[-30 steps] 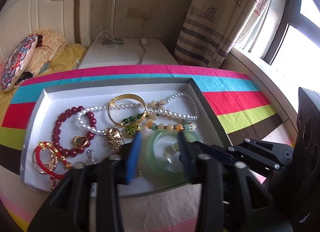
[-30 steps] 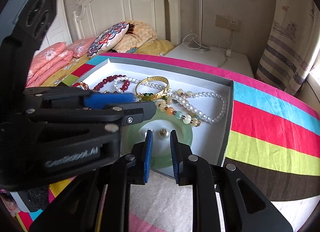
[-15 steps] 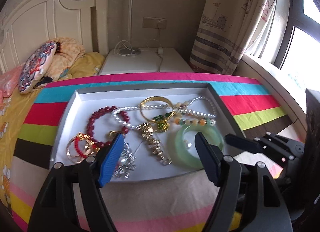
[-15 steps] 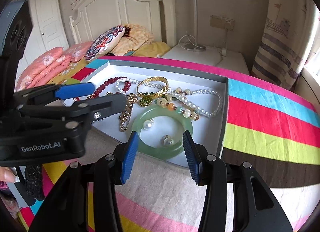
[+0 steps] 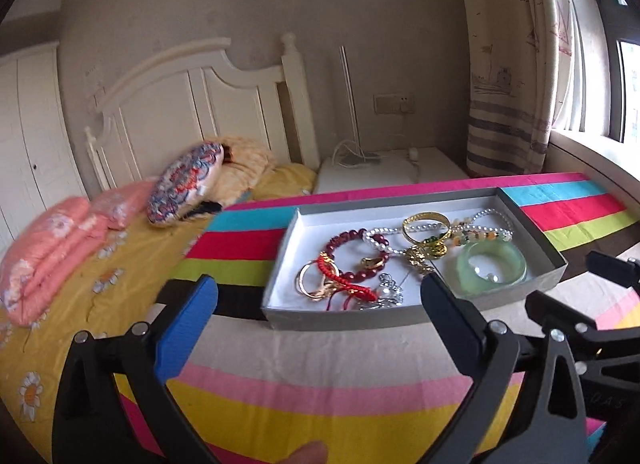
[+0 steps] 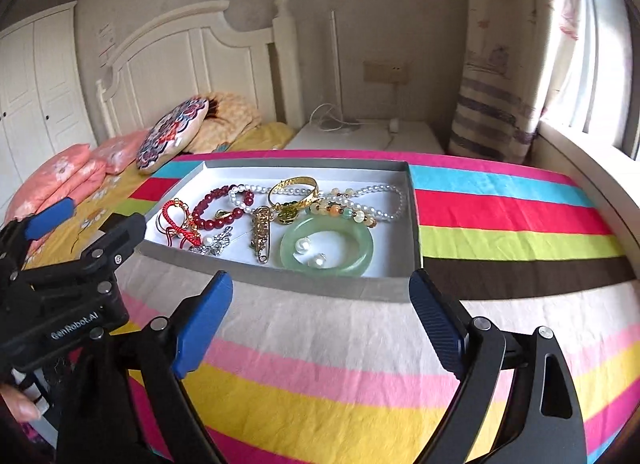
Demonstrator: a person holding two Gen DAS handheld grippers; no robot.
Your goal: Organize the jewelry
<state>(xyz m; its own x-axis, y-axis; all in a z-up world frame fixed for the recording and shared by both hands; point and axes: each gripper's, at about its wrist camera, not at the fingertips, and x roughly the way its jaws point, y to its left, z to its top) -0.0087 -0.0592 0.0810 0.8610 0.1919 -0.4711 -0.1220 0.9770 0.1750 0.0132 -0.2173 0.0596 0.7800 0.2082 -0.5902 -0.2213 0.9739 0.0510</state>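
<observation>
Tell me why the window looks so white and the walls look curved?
Right wrist view: daylight overexposes the window and washes out the curtain. Both views: the fisheye lens bows straight edges, as on the headboard, and darkens the corners.

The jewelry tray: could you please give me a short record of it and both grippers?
tray: grey box tray on striped cloth
contents: green bangle around two pearls, gold bangle, red bead bracelet, pearl necklace
left gripper: jaws opening, nothing between them
right gripper: jaws opening, nothing between them
</observation>
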